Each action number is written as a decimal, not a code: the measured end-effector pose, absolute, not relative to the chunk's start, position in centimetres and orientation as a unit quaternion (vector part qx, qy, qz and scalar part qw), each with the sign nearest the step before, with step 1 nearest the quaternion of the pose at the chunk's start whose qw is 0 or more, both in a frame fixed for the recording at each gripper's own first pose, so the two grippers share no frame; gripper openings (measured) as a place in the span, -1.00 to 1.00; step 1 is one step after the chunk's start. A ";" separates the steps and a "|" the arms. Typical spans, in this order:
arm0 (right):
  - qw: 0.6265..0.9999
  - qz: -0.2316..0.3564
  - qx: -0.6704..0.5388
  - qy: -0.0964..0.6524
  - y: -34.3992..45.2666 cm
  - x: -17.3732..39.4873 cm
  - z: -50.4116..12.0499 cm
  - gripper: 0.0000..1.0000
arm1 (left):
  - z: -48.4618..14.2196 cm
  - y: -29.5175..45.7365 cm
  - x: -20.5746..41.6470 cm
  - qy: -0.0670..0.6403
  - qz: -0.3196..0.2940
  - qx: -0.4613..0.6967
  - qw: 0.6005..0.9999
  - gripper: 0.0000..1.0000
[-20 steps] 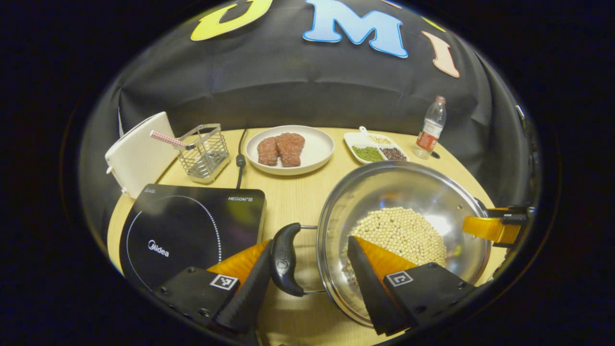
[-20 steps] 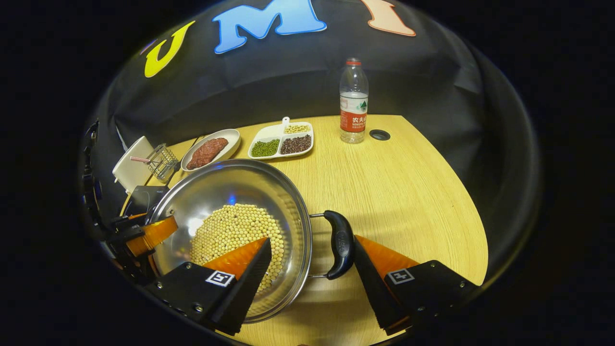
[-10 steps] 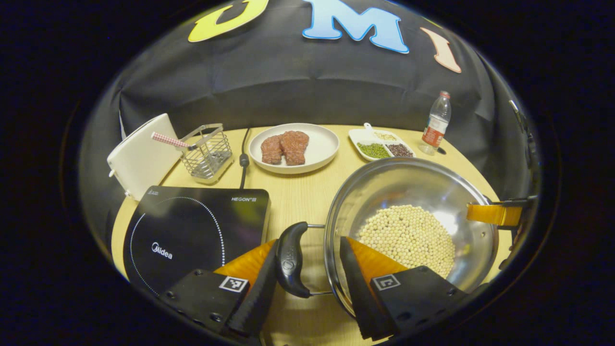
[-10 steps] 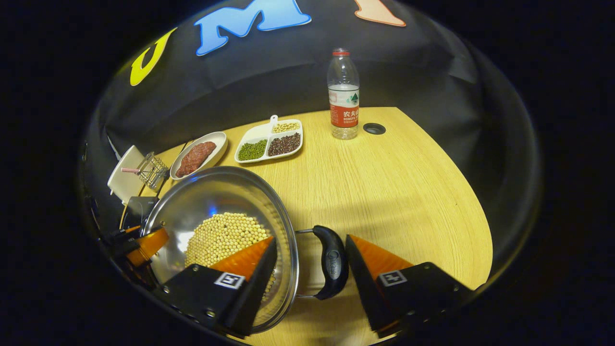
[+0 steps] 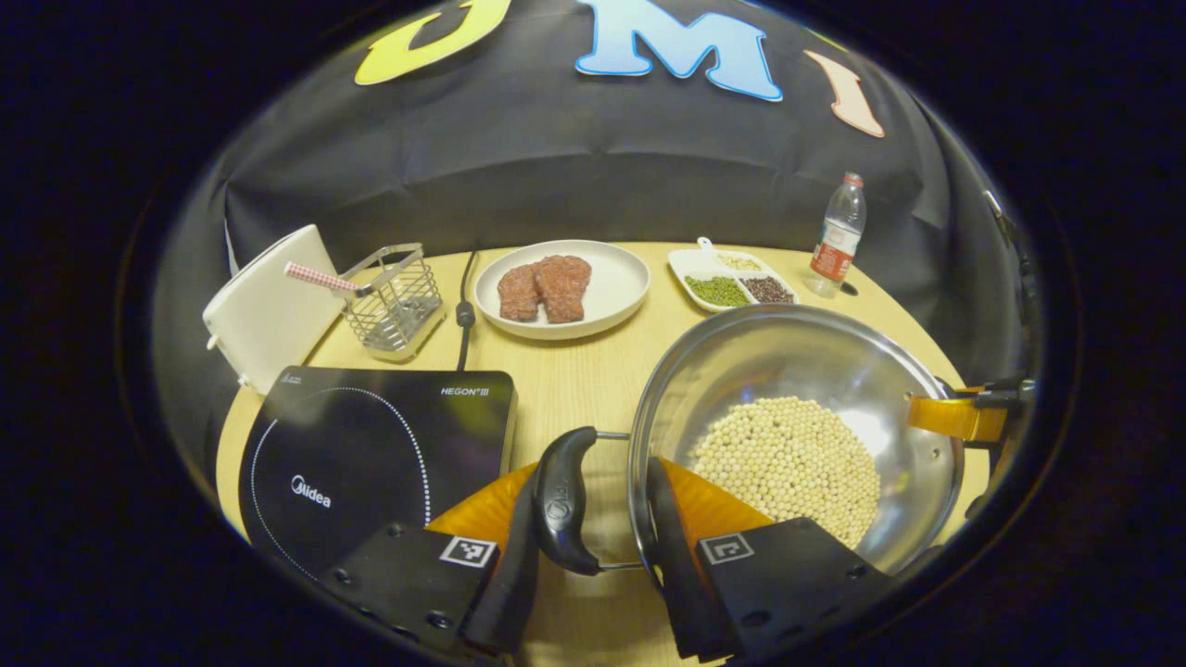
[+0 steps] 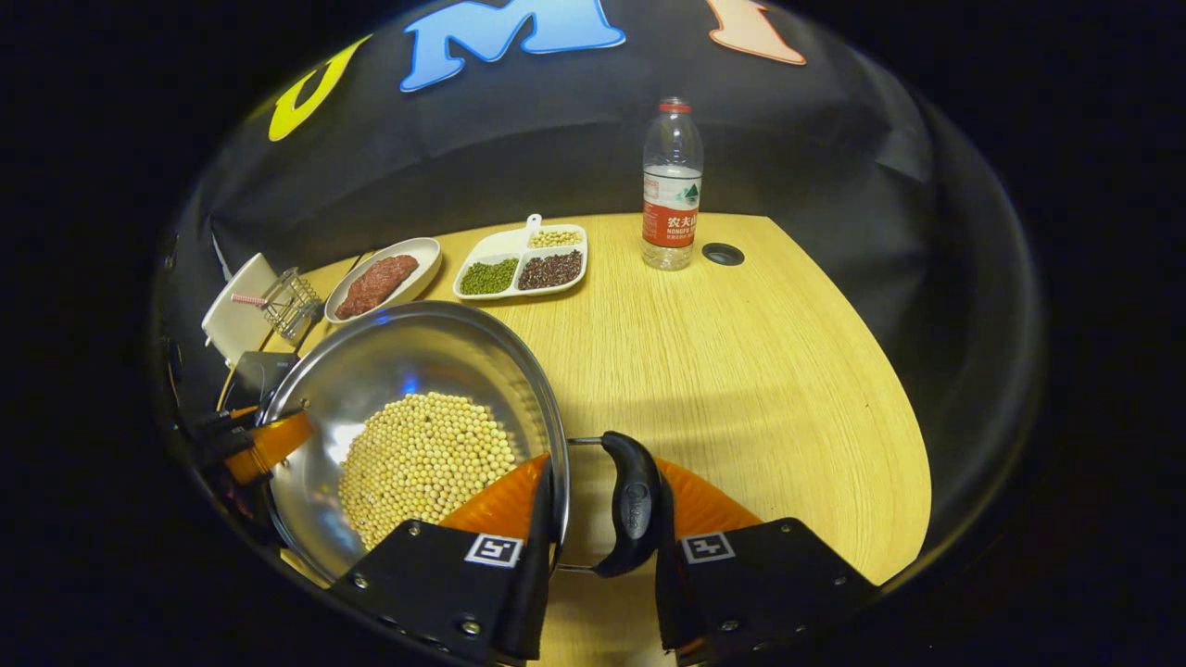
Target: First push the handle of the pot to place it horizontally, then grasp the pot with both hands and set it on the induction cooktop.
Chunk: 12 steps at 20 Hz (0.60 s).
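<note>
Two grippers (image 5: 586,565) (image 6: 600,556) around pot (image 5: 797,371) handles (image 5: 561,500).

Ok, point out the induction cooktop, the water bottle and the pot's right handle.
induction cooktop (image 5: 371,445), left gripper view, its black glass top.
water bottle (image 6: 672,199), right gripper view, its label.
pot's right handle (image 6: 635,505), right gripper view, its black grip.

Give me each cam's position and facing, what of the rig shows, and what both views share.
Left gripper view: rides the left gripper at the pot's left handle, facing the back wall over the cooktop; its own two fingers show, one outside the handle, one inside the rim.
Right gripper view: rides the right gripper at the right handle, facing the bottle; own fingers likewise.
Shared: pot of beans, meat plate, bottle, and each other's orange finger at the far rim.
</note>
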State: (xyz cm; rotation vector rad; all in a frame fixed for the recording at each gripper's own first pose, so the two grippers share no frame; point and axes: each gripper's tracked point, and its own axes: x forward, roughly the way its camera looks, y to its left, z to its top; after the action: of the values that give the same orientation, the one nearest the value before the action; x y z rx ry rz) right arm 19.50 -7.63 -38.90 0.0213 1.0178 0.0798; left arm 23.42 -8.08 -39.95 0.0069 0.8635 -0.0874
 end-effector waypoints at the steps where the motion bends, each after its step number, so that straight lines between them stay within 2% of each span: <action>1: 0.872 0.038 0.009 0.488 -7.8 19.3 -38.8 -0.05 | -39.8 -8.3 23.2 0.418 -0.041 -0.001 0.907 0.30; 2: 0.872 0.039 0.009 0.487 -7.9 19.1 -38.5 -0.05 | -39.3 -8.5 22.9 0.417 -0.040 -0.003 0.908 0.24; 3: 0.875 0.040 0.009 0.483 -8.2 18.9 -37.8 -0.05 | -38.7 -8.6 22.7 0.413 -0.038 -0.007 0.910 0.31; 4: 0.878 0.041 0.009 0.477 -8.3 18.8 -37.2 -0.05 | -38.1 -8.7 22.5 0.408 -0.037 -0.007 0.912 0.24; 6: 0.881 0.043 0.010 0.471 -8.5 18.6 -36.3 -0.05 | -36.8 -8.9 22.0 0.403 -0.037 -0.004 0.914 0.38; 7: 0.881 0.044 0.011 0.471 -8.5 18.3 -36.0 -0.05 | -36.3 -8.9 21.8 0.402 -0.036 -0.001 0.915 0.31; 12: 0.884 0.057 0.010 0.463 -8.6 17.0 -33.9 -0.05 | -33.9 -8.7 19.4 0.395 -0.022 -0.001 0.918 0.30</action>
State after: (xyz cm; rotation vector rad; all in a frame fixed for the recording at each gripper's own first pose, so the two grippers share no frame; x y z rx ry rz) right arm 16.99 -8.58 -33.86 0.0218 0.9641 0.1196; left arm 19.38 -8.71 -33.88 -0.0024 0.8120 -0.0457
